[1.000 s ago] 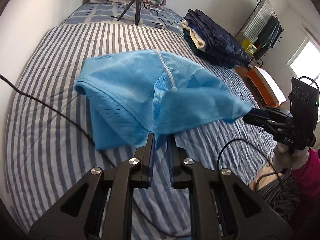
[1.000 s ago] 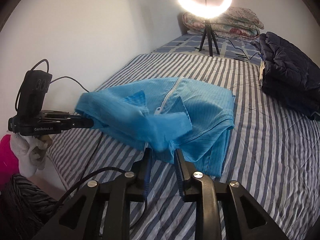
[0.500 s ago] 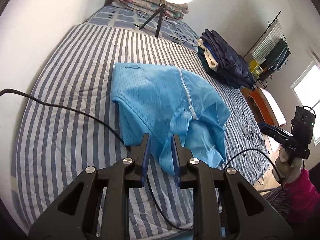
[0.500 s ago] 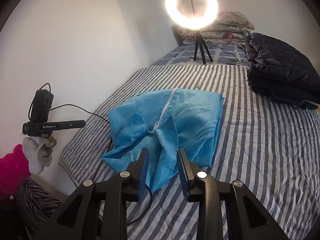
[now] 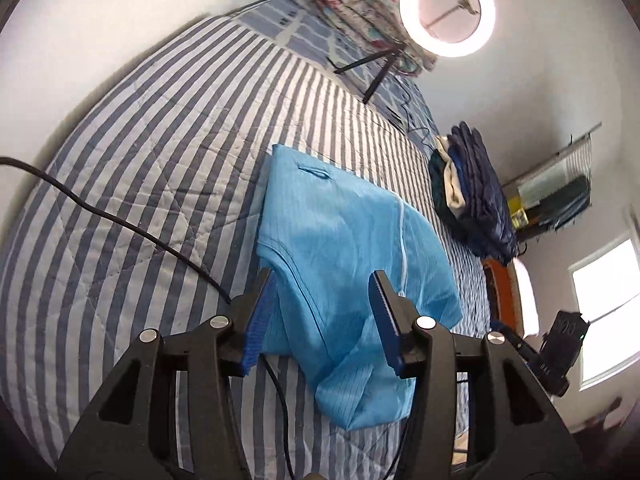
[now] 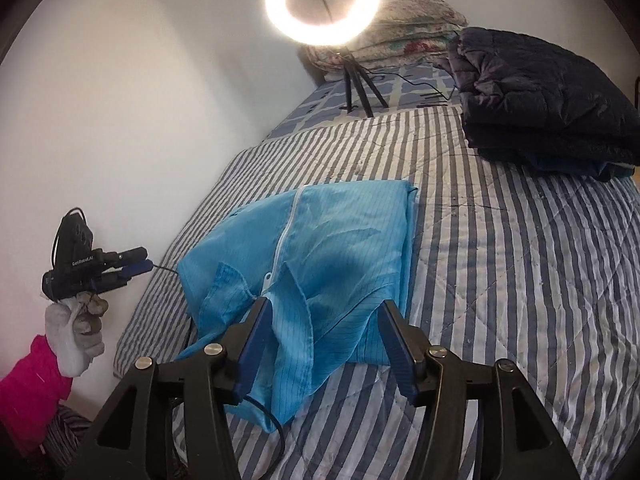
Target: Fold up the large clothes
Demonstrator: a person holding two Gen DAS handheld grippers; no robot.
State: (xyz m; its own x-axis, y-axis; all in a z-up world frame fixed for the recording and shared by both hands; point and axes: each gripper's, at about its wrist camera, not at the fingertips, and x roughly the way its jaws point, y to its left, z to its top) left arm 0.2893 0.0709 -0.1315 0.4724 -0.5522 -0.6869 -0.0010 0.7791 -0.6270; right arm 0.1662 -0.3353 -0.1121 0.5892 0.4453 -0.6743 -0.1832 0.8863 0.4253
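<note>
- On the striped bed (image 6: 520, 280), near its front edge: blue zip-front garment (image 6: 340, 248), partly folded; collar end loose, draped toward the edge.
- Left gripper (image 5: 324, 316): jaws opening, nothing pinched; cloth lies beyond the pads.
- Right gripper (image 6: 326, 340): jaws opening, also empty, cloth beyond them.
- Step, as judged: release after a fold; garment not yet compact.
- Next move calls for re-gripping the draped collar end at two spots, clear of the black cable (image 5: 120, 224).
</note>
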